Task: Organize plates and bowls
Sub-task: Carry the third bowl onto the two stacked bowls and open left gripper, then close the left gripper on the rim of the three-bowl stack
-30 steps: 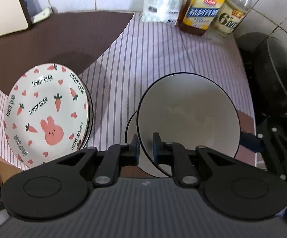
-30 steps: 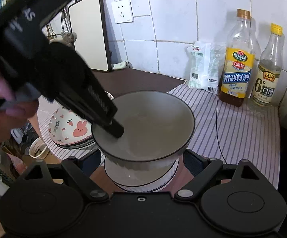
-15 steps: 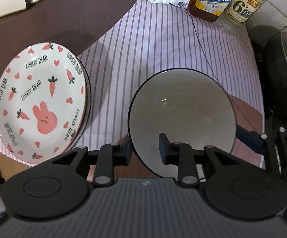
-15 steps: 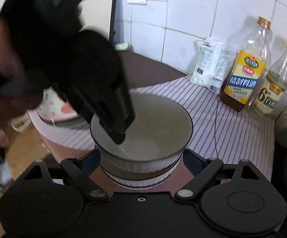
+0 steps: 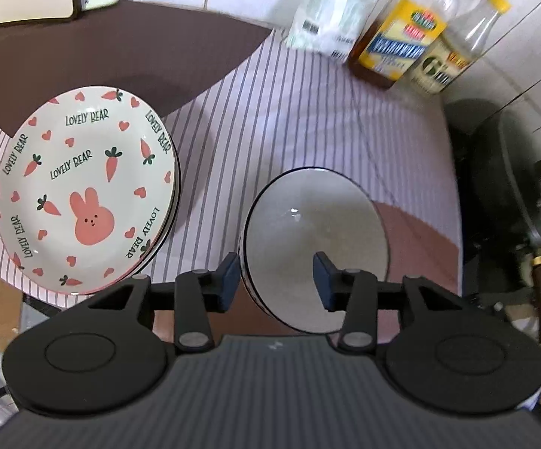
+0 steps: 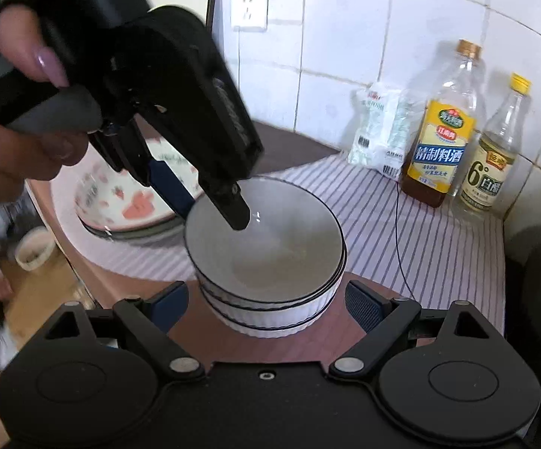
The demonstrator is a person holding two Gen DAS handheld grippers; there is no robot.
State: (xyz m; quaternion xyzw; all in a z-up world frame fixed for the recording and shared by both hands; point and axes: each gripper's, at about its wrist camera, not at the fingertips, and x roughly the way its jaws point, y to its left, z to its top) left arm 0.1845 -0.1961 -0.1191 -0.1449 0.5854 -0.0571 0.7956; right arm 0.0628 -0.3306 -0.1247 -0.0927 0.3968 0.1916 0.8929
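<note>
In the left wrist view, the top bowl (image 5: 313, 239) sits at lower centre: white inside, a thin black line round its rim, a small glint of light on the glaze. The left gripper (image 5: 276, 280) is released, its jaws having just been opening; the bowl's near rim stands between the two blue pads (image 5: 229, 280), neither pressing on it. A second ago those pads were pinched on that rim. At left lies the stack of plates (image 5: 83, 187), cream with a pink rabbit, carrots, hearts and "LOVELY BEAR" lettering, on the striped cloth (image 5: 289, 119). The bottles (image 5: 397, 41) stand blurred at upper right.

In the right wrist view, the bowl (image 6: 266, 239) rests nested in a stack of ribbed white bowls (image 6: 270, 310) at centre (black lines mark each rim), where a second earlier it hung tilted above them. The left gripper (image 6: 210, 202) reaches down from upper left, one finger inside the bowl, one outside. The right gripper (image 6: 266, 307) stands wide open on either side of the stack, touching nothing.
</note>
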